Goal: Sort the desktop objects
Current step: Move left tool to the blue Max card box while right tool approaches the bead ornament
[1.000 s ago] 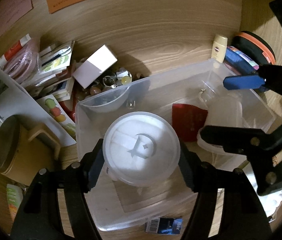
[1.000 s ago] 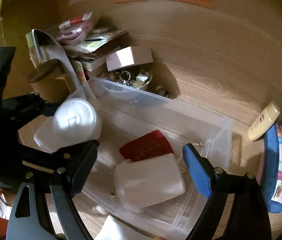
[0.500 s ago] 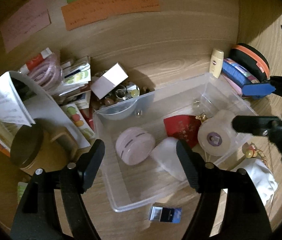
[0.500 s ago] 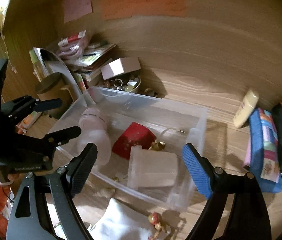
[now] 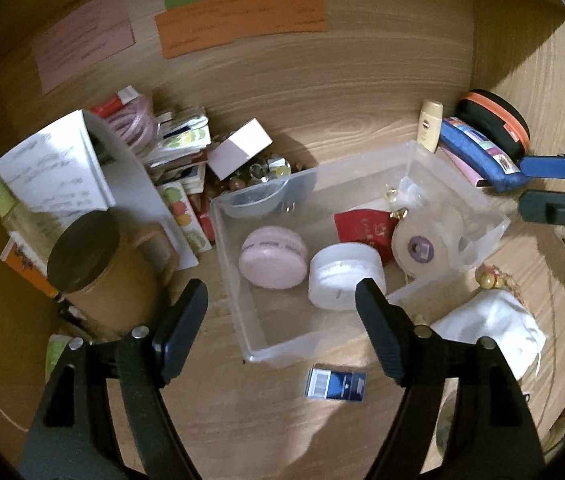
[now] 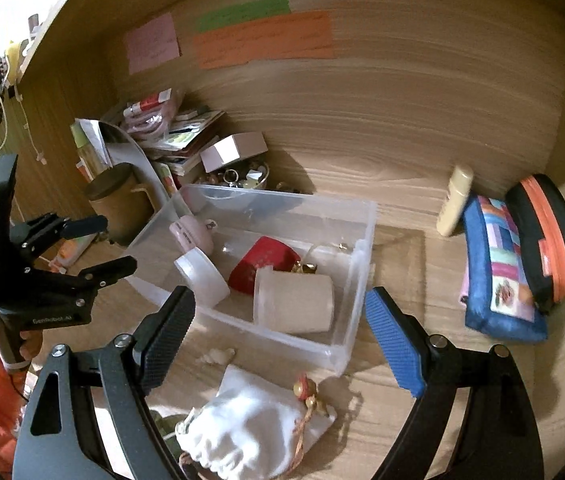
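A clear plastic bin [image 5: 278, 344] [image 6: 346, 340] stands on the wooden desk. In it lie a pink round case [image 5: 272, 258] [image 6: 192, 234], a white round jar [image 5: 344, 274] [image 6: 202, 276], a red pouch [image 5: 362, 224] [image 6: 264, 262] and a roll of tape [image 5: 426, 242] [image 6: 294, 300]. My left gripper [image 5: 282, 328] [image 6: 100, 244] is open and empty, raised in front of the bin. My right gripper [image 6: 278, 332] [image 5: 542, 186] is open and empty, to the right of the bin.
A white drawstring bag [image 6: 250, 428] [image 5: 494, 328], a small charm [image 6: 306, 388] and a dark blue card pack [image 5: 336, 384] lie in front of the bin. A brown lidded mug [image 5: 94, 264], papers and a trinket bowl [image 6: 238, 178] crowd the left. A blue pouch [image 6: 498, 268], black-orange case [image 6: 546, 232] and cream tube [image 6: 456, 200] sit right.
My left gripper let go of the white jar, which now lies in the bin, and both grippers have drawn back and up from the bin.
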